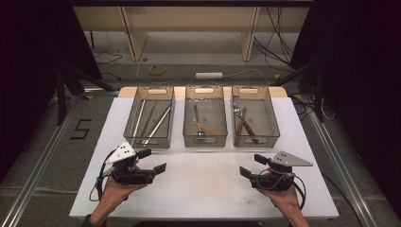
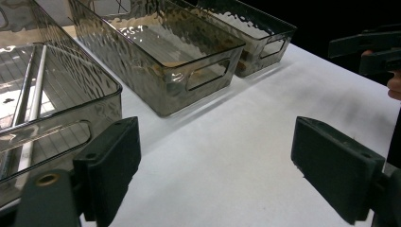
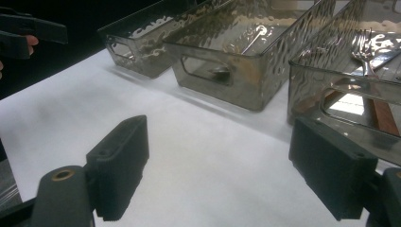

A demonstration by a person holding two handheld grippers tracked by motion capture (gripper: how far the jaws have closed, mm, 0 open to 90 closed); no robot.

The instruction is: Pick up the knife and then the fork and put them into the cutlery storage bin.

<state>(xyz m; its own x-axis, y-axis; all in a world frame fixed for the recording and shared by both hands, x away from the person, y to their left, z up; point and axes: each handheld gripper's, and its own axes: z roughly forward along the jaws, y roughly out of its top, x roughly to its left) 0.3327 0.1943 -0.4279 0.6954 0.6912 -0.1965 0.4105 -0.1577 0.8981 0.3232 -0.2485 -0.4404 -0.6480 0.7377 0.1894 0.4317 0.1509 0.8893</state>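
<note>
Three smoky clear bins stand in a row at the back of the white table (image 1: 208, 184). The left bin (image 1: 150, 117) holds long thin metal rods (image 2: 35, 101). A spoon (image 1: 197, 124) lies in the middle bin (image 1: 204, 117). The right bin (image 1: 255, 117) holds a fork (image 3: 364, 59) and wood-handled utensils. My left gripper (image 1: 152, 161) hovers open near the front left, nothing between its jaws. My right gripper (image 1: 251, 166) hovers open near the front right, also with nothing in it. Both point inward toward each other.
The table's front half between the grippers is bare white surface. Beyond the table's far edge lie a floor with cables, a tape roll (image 1: 157, 70) and a white power strip (image 1: 209, 75). Dark stands flank both sides.
</note>
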